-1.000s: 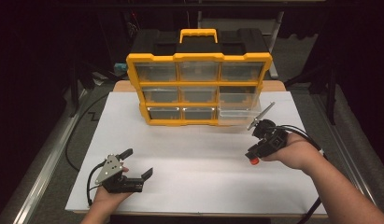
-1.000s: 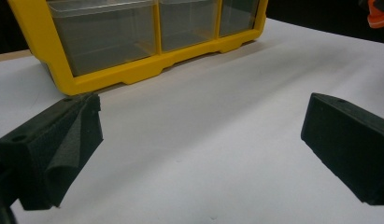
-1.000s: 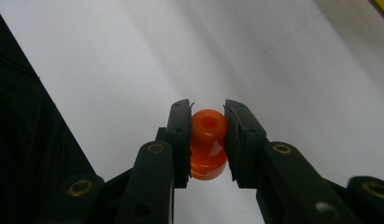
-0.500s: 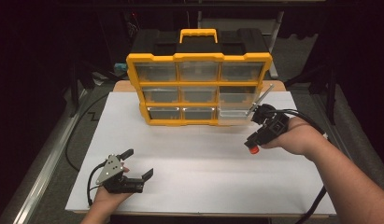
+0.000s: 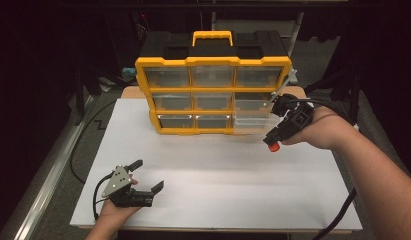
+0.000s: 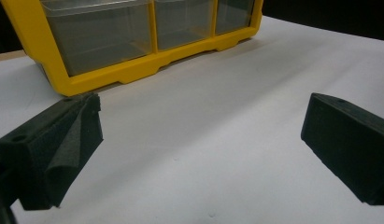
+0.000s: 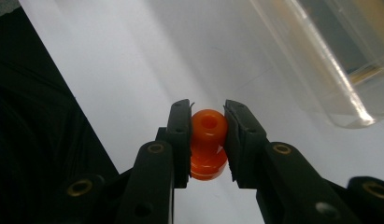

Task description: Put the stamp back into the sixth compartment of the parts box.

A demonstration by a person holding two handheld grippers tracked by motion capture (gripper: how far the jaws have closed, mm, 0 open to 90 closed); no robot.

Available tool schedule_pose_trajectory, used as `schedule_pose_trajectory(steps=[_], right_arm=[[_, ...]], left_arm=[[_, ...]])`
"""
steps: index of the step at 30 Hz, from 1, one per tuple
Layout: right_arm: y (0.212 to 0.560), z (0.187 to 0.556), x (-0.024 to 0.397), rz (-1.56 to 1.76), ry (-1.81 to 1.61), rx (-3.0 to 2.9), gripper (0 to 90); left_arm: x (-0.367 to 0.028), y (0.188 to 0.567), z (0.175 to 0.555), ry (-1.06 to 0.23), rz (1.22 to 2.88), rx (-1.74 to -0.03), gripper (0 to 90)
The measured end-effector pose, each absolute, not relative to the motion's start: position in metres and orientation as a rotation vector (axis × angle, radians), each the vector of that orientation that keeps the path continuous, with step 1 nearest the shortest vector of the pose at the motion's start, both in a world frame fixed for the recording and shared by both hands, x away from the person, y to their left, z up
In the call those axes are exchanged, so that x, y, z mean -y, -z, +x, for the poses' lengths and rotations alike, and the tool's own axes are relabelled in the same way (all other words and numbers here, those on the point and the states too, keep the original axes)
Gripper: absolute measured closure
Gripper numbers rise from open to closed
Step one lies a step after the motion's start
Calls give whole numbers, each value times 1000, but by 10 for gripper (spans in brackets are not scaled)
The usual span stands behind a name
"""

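A yellow organizer [image 5: 213, 95] with clear drawers and a black top stands at the back of the white table [image 5: 208, 170]. Its bottom-right drawer [image 5: 250, 125] is pulled out. My right gripper [image 5: 273, 142] hangs just right of that drawer, above the table, shut on a small orange peg [image 7: 208, 142] [image 5: 274, 147]. The clear drawer's edge [image 7: 320, 60] is at the upper right in the right gripper view. My left gripper [image 5: 145, 177] rests near the table's front left, open with nothing between its jaws. The organizer's bottom row [image 6: 133, 42] lies ahead of it.
A metal rail [image 5: 48, 180] runs along the table's left side. A cable [image 5: 343, 215] trails from the right gripper past the table's right edge. Dark space surrounds the table.
My right gripper has risen and moved toward the pulled-out drawer, carrying the orange peg. The left gripper has stayed in place.
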State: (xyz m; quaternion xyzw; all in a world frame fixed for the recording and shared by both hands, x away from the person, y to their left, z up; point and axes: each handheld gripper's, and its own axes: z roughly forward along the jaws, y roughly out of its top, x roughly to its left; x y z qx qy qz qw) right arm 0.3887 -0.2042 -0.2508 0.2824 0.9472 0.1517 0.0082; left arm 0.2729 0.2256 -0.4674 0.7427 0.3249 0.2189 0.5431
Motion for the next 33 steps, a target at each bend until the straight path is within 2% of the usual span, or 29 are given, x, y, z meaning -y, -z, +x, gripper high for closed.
schedule_pose_trajectory(steps=[23,33], right_arm=[[206,410,210,912,-475,-2908,741],[203,423,197,900,-483,-2894,742]], left_arm=[[-225,467,273,-507,1752,-773,4],[-224,467,273,-509,1755,-768,4]])
